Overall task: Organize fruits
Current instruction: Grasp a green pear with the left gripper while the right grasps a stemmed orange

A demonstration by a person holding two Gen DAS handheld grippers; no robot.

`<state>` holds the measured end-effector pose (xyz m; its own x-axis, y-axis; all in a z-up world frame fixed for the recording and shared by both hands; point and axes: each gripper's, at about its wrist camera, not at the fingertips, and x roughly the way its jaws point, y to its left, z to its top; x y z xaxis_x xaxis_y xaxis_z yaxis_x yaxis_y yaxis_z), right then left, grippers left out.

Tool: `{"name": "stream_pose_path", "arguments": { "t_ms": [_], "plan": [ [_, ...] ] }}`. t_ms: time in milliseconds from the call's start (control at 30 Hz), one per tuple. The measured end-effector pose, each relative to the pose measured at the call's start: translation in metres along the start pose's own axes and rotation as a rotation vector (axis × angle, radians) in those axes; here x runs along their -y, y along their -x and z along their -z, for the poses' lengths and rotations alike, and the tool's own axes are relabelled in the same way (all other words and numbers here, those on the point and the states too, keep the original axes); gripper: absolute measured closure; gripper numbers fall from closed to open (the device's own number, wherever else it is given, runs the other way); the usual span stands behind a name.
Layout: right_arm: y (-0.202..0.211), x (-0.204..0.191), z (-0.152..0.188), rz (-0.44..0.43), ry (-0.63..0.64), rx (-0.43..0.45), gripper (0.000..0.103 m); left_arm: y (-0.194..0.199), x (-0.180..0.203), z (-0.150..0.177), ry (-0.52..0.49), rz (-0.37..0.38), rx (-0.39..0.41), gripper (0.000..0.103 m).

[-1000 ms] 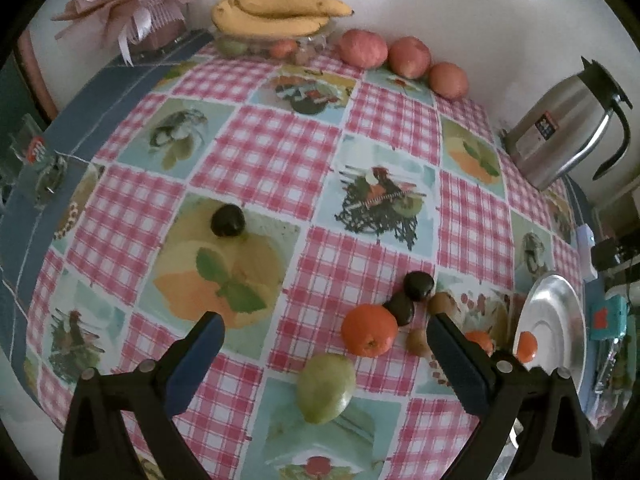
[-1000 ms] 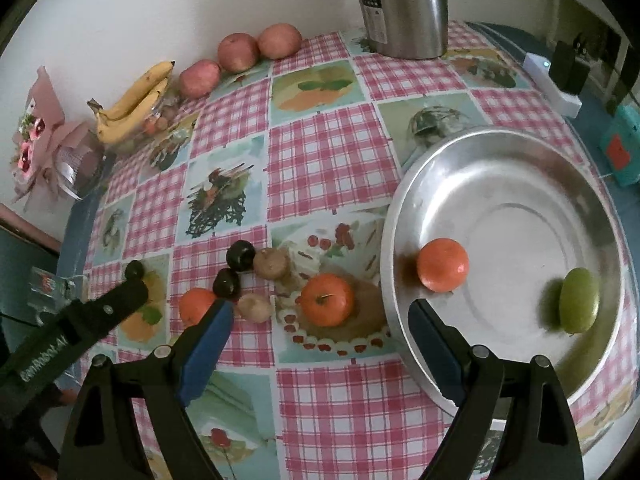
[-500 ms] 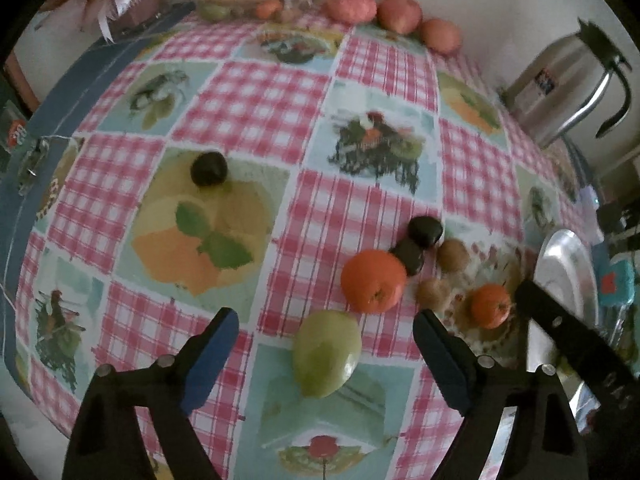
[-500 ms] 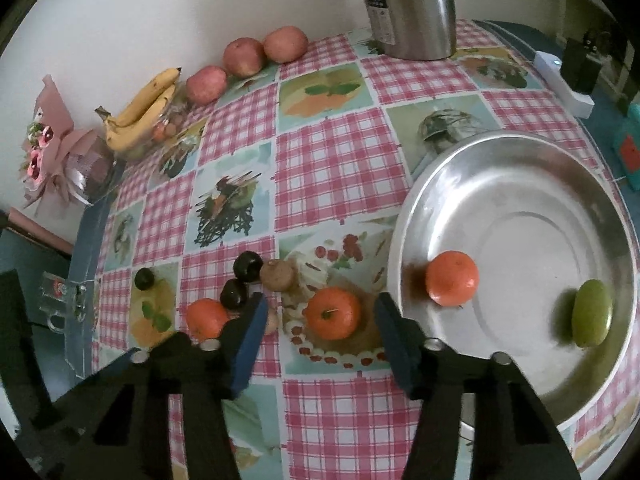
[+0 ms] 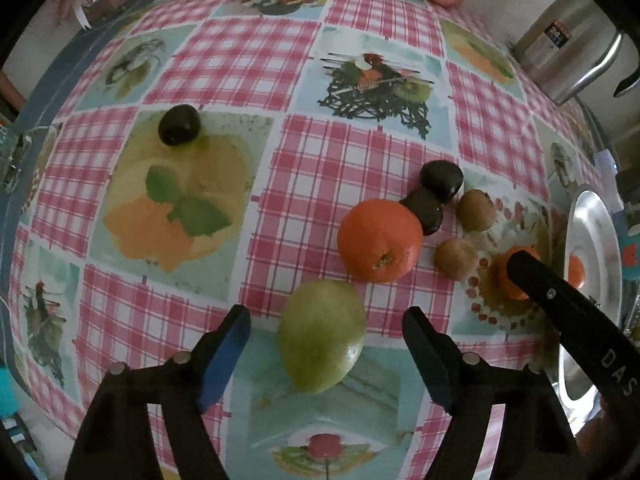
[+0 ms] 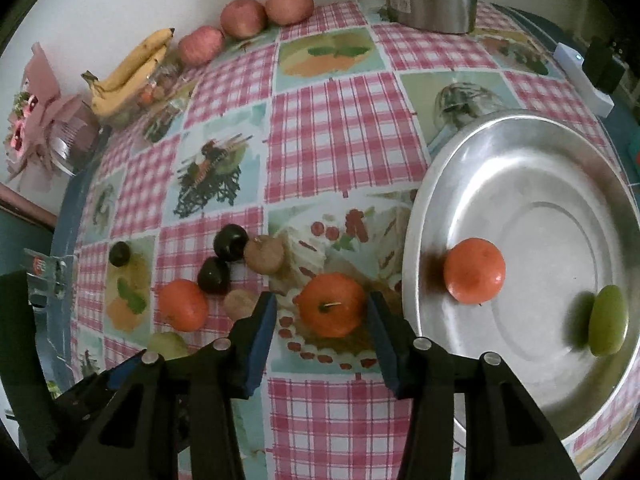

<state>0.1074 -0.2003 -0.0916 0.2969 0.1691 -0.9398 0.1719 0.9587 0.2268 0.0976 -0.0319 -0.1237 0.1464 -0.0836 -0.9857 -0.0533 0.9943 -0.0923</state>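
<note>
two fruits framed for pickup, neither gripped yet

the gathering of loose fruit into the tray (image 6: 432, 184) is judged to be under way, with an orange (image 6: 474, 270) and a green fruit (image 6: 607, 320) already lying in it. the right tool (image 6: 322, 316) is spread just wider than a second orange (image 6: 332, 304) on the desk (image 6: 344, 128), which sits between its blue pads just beside the tray's rim; no contact can be made out. the left tool (image 5: 326, 332) is held wide around a pear (image 5: 322, 334) on the desk, with clear gaps on both sides.

next, each tool is expected to be closed on its fruit, lifted and carried to the tray; round fruit may roll if the pads meet off-centre, so a squeeze across the middle is called for. a third orange (image 5: 380, 240), two dark fruits (image 5: 440, 180), two brown ones (image 5: 456, 258) and a lone dark fruit (image 5: 179, 124) are left on the desk.

in the left view the second orange is mostly hidden behind the right tool's finger, and the tray is cut off at the edge. the brown fruits are perhaps kiwis, though the blur leaves that uncertain. the pear is largely covered by the tool bodies in the right view. bananas (image 6: 128, 68) and apples (image 6: 244, 16) by the wall are seen small and distorted.
</note>
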Motion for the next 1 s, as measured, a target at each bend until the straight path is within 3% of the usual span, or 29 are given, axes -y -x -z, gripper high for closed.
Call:
{"name": "stream_pose_path", "arguments": {
  "t_ms": [133, 300, 367, 767, 1000],
  "plan": [
    [-0.002, -0.002, -0.001, 0.023, 0.016, 0.001, 0.058, 0.0, 0.003, -0.002, -0.006, -0.011, 0.005, 0.031],
    [-0.006, -0.009, -0.001, 0.059, 0.048, 0.0, 0.058, 0.002, 0.004, -0.006, -0.006, -0.031, 0.017, 0.056],
    [-0.009, -0.011, -0.001, 0.077, 0.059, -0.005, 0.06, 0.002, 0.004, -0.006, -0.005, -0.025, 0.018, 0.06],
    [-0.015, -0.009, 0.0, 0.083, 0.059, -0.029, 0.065, 0.008, 0.001, -0.005, 0.026, 0.01, 0.021, 0.06],
    [0.006, -0.008, -0.002, 0.016, 0.031, 0.02, 0.065, 0.031, -0.007, -0.009, 0.052, 0.047, 0.081, 0.06]
  ]
}}
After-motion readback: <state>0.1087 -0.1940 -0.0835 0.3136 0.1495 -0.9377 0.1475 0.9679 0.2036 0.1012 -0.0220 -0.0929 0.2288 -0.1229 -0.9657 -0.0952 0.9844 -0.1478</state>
